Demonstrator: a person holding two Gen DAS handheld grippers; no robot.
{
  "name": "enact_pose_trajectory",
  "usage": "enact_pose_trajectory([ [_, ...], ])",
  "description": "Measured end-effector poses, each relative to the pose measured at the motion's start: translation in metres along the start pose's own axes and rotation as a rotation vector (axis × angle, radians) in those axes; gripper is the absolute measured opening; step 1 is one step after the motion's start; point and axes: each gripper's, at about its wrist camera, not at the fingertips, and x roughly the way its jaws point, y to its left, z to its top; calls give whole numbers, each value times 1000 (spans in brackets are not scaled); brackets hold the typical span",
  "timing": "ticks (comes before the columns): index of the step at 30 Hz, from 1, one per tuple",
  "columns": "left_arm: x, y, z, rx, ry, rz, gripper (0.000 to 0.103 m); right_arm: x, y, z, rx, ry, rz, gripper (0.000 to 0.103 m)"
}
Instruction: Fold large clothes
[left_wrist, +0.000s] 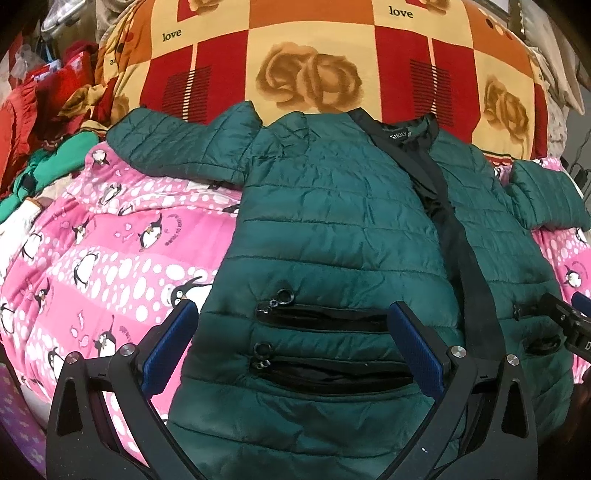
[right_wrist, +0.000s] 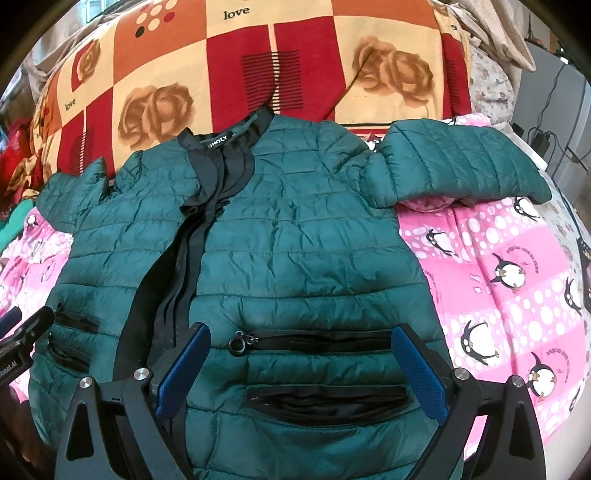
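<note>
A dark green quilted jacket (left_wrist: 332, 206) lies flat and front up on a pink penguin bedsheet (left_wrist: 96, 258), sleeves spread out, black zipper band open down the middle. It also shows in the right wrist view (right_wrist: 295, 229). My left gripper (left_wrist: 291, 314) is open above the jacket's left lower panel with its two zip pockets, holding nothing. My right gripper (right_wrist: 299, 336) is open above the right lower panel and its pockets, holding nothing. Each gripper shows at the edge of the other's view.
A red, orange and cream rose-patterned blanket (left_wrist: 314, 55) lies behind the jacket's collar. A pile of red and green clothes (left_wrist: 44, 122) sits at the far left. Cables and a grey surface (right_wrist: 554, 122) stand at the far right.
</note>
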Motion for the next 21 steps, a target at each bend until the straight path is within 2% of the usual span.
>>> enact_pose_trajectory([
  [21,4,-7,0,4,3,-27,102,1,-1,0,2,17,5,97],
])
